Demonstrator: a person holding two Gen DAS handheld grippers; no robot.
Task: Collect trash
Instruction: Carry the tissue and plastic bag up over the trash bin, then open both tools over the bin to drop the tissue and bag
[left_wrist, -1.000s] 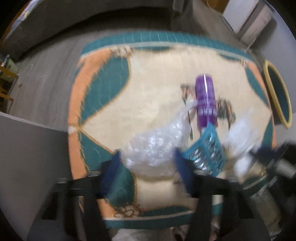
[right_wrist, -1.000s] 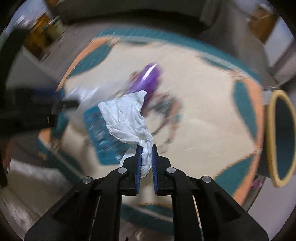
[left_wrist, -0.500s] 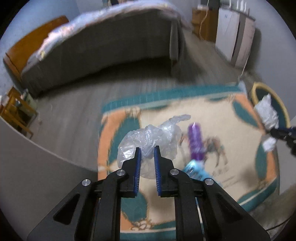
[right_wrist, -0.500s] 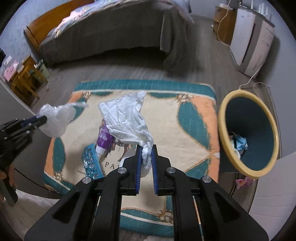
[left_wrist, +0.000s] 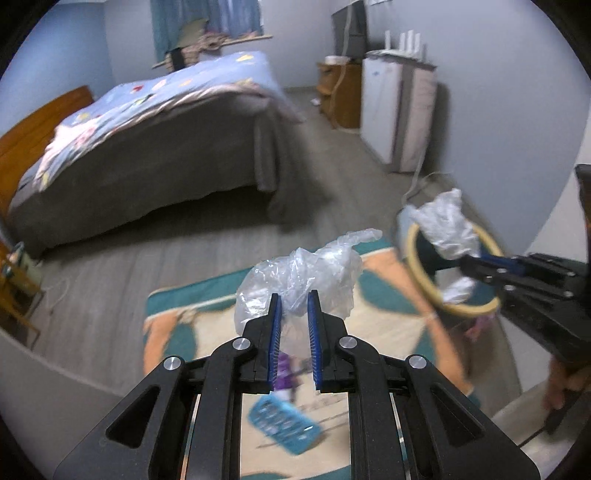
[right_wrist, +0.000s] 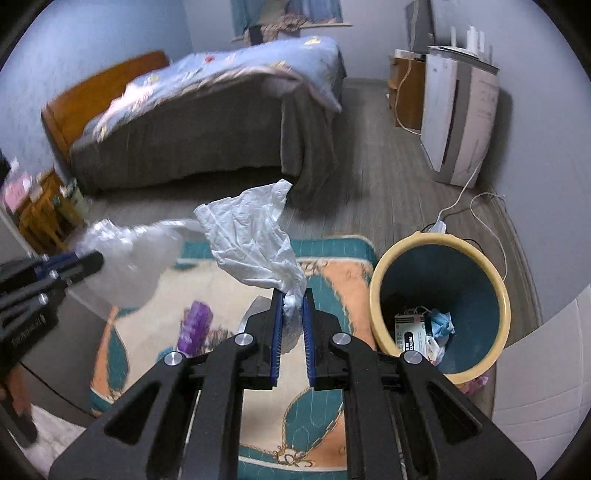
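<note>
Left claw: clenched on a clear plastic bag, which a second ago lay on the rug between my spread fingers. It is now lifted clear and rides in the air above the rug.

Right claw: clenched on a crumpled white tissue, as it was a second ago, but carried up and toward the bin. In the left view the tissue hangs in front of the bin's mouth; whether it is truly over the opening I cannot tell.

Rug: teal, orange and cream. Left on it: a purple bottle and a teal blister pack, both untouched, lying near each other just below my claws.

Bin: yellow rim, teal inside, standing at the right edge of the rug. Some scraps already lie at the bottom.

Bed: beyond the rug, across bare floor. White cabinet to the far right.

Judgement: both pieces are secured and off the floor, so the next step is dropping them in the bin. Two items remain to collect after that.
</note>
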